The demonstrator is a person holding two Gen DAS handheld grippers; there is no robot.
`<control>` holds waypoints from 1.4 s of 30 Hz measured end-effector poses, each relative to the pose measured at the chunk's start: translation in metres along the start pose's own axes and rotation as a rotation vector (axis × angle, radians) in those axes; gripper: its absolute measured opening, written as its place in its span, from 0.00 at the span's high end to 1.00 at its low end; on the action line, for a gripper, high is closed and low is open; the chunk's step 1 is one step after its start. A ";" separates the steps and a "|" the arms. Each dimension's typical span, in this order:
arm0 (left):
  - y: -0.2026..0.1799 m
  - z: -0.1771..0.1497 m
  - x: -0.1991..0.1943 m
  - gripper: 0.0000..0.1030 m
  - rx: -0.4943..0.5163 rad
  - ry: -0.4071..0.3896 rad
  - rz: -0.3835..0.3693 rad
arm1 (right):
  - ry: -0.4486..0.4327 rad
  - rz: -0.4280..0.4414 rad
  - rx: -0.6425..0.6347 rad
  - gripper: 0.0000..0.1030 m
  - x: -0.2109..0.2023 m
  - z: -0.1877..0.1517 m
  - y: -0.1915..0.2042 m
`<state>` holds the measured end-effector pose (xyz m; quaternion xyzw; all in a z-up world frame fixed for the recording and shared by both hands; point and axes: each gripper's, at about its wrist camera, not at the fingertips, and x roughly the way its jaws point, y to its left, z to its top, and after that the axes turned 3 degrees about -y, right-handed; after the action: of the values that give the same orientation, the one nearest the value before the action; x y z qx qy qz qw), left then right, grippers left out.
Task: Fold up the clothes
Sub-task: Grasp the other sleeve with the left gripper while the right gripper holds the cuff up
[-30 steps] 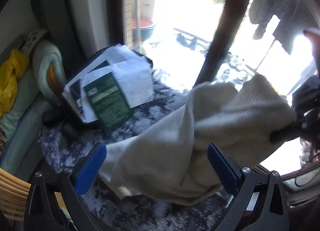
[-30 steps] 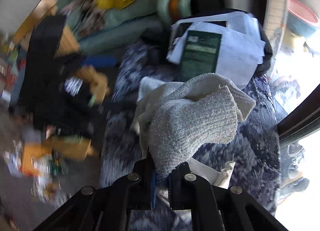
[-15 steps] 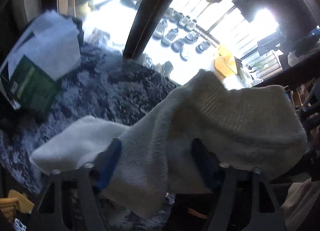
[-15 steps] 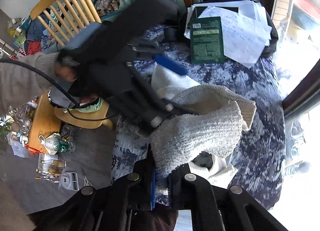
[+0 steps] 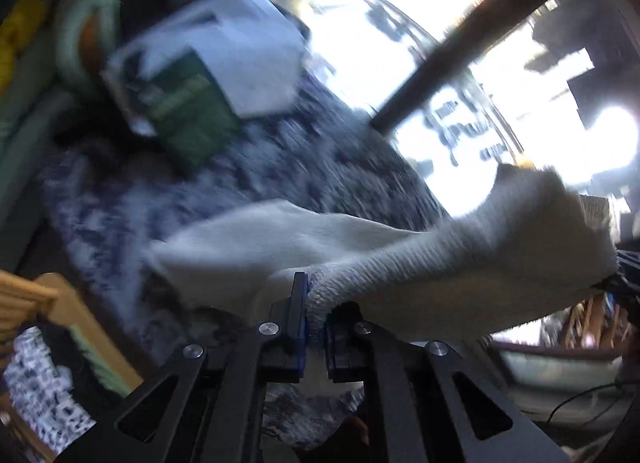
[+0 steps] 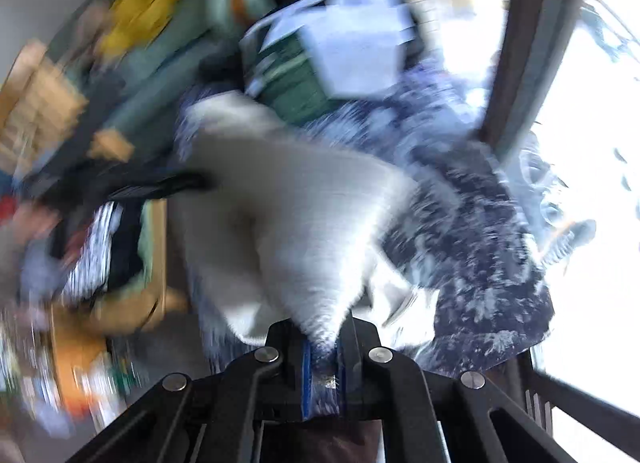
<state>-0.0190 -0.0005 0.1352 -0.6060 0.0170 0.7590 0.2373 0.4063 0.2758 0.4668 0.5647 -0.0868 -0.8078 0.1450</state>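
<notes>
- Left gripper (image 5: 315,315) fingers clamp the cream knit garment (image 5: 460,263); it stretches rightward.
- Right gripper (image 6: 322,347) fingers pinch its other end above the blue-patterned worktop (image 6: 480,223).

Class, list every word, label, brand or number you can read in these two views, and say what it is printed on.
None can be read.
Green booklet: pale bands of print, too blurred to read.
White papers behind it: no legible marks.
Cream knit garment: no label shows.
Black-and-white patterned fabric: a pattern, not legible text.
</notes>
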 end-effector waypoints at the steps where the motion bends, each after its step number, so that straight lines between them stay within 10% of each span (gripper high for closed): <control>1: 0.007 0.004 -0.014 0.94 -0.035 -0.027 0.023 | -0.040 0.002 0.037 0.94 -0.007 0.010 -0.001; 8: 0.004 0.022 -0.162 0.94 -0.046 -0.205 0.204 | -0.262 0.077 0.034 0.94 -0.070 0.078 0.050; 16: -0.002 0.034 -0.279 0.94 -0.078 -0.017 0.121 | -0.336 0.078 -0.061 0.94 -0.157 0.112 0.099; 28: -0.041 0.003 -0.350 0.94 0.018 0.167 0.055 | -0.222 -0.026 -0.165 0.94 -0.261 0.087 0.149; 42: -0.053 -0.065 -0.376 0.94 0.021 0.151 -0.080 | -0.183 -0.064 0.000 0.94 -0.311 -0.009 0.164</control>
<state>0.1183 -0.1014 0.4805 -0.6592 0.0185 0.7010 0.2716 0.5363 0.2251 0.7894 0.4910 -0.0817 -0.8602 0.1106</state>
